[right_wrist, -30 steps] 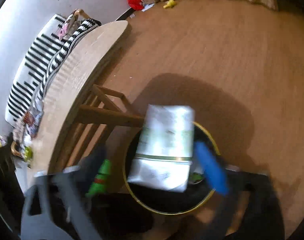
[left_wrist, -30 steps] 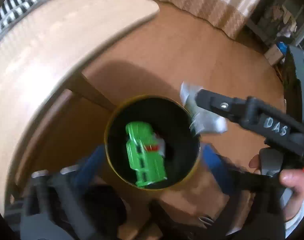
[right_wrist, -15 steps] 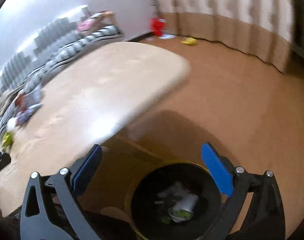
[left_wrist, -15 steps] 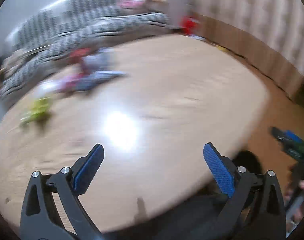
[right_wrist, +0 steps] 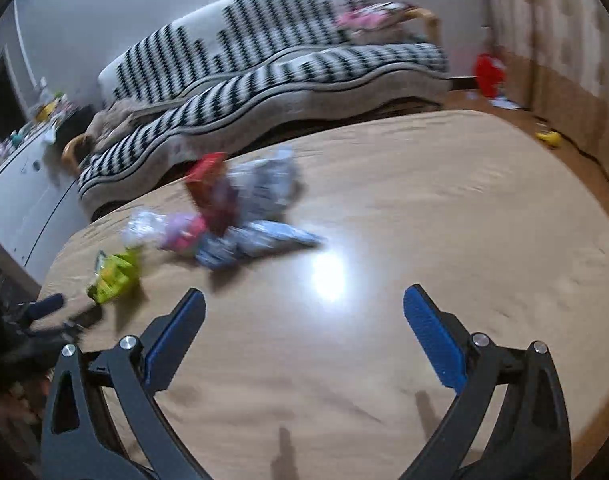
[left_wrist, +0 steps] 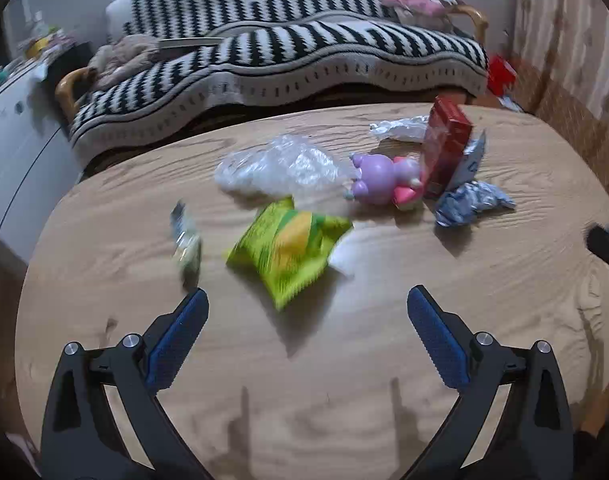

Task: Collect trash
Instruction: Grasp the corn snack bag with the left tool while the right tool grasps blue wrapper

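My left gripper (left_wrist: pixel 304 304) is open and empty above the wooden table (left_wrist: pixel 344 380), just short of a green-yellow snack bag (left_wrist: pixel 292 248). Beyond it lie a clear plastic bag (left_wrist: pixel 276 168), a small wrapper (left_wrist: pixel 186 240), a red box (left_wrist: pixel 446 148), a silver-blue wrapper (left_wrist: pixel 470 200), a crumpled white wrapper (left_wrist: pixel 400 130) and a purple toy (left_wrist: pixel 380 178). My right gripper (right_wrist: pixel 304 304) is open and empty over the table (right_wrist: pixel 424 220); the same pile sits far left there, with the snack bag (right_wrist: pixel 114 276), red box (right_wrist: pixel 210 196) and silver-blue wrapper (right_wrist: pixel 256 240).
A black-and-white striped sofa (left_wrist: pixel 284 48) stands behind the table. A white cabinet (left_wrist: pixel 12 140) is at the left. The right gripper's tip (left_wrist: pixel 606 242) shows at the left view's right edge. The left gripper (right_wrist: pixel 36 320) shows at the right view's left edge.
Both grippers swung up from the trash bin on the floor to the table top. The silver packet held by the right gripper a second ago is gone from it; both are open.
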